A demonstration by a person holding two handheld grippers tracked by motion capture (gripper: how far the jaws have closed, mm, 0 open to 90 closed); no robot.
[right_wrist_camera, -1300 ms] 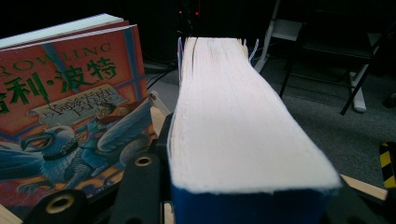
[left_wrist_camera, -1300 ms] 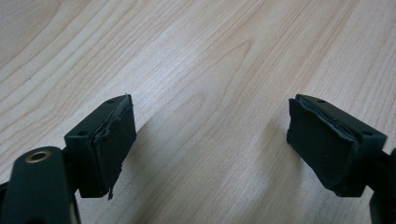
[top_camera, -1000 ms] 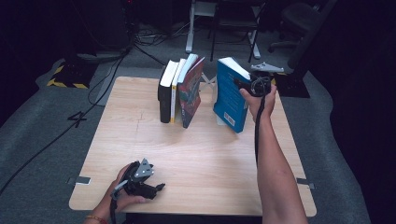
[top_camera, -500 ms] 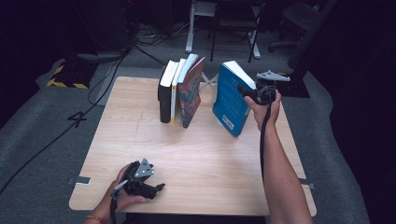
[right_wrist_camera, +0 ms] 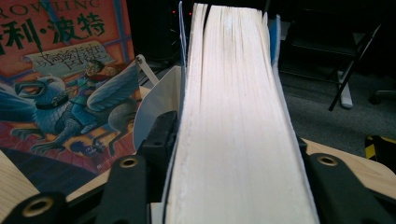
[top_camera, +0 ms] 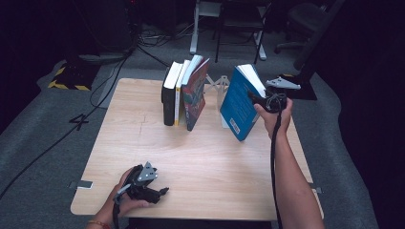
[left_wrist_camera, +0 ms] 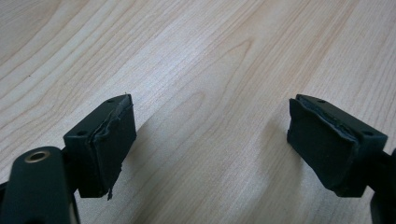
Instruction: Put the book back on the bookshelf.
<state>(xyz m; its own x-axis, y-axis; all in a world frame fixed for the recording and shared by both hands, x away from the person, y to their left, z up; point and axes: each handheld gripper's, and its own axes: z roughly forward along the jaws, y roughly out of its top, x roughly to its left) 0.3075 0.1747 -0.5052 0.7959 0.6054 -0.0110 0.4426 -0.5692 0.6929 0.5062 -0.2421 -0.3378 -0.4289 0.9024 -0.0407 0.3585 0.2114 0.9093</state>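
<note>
Straddling the page edge of a blue book [top_camera: 237, 107] with the right gripper [top_camera: 255, 98]: jaws partway apart and just been opening, book between them, pads apparently touching both covers, though hard to judge how firmly from so close. Book tilted, lower corner down on the table [top_camera: 210, 167]. Just beyond the jaws, a white bookend [right_wrist_camera: 156, 107]; further out on that side, the row of standing books [top_camera: 184, 93]. Judged as the setting-down step, with release starting. Next: lean the book onto the bookend, widen fully, then back straight off without dragging the covers. Left gripper [left_wrist_camera: 210, 144] wide open, empty, resting at the near table edge.
</note>
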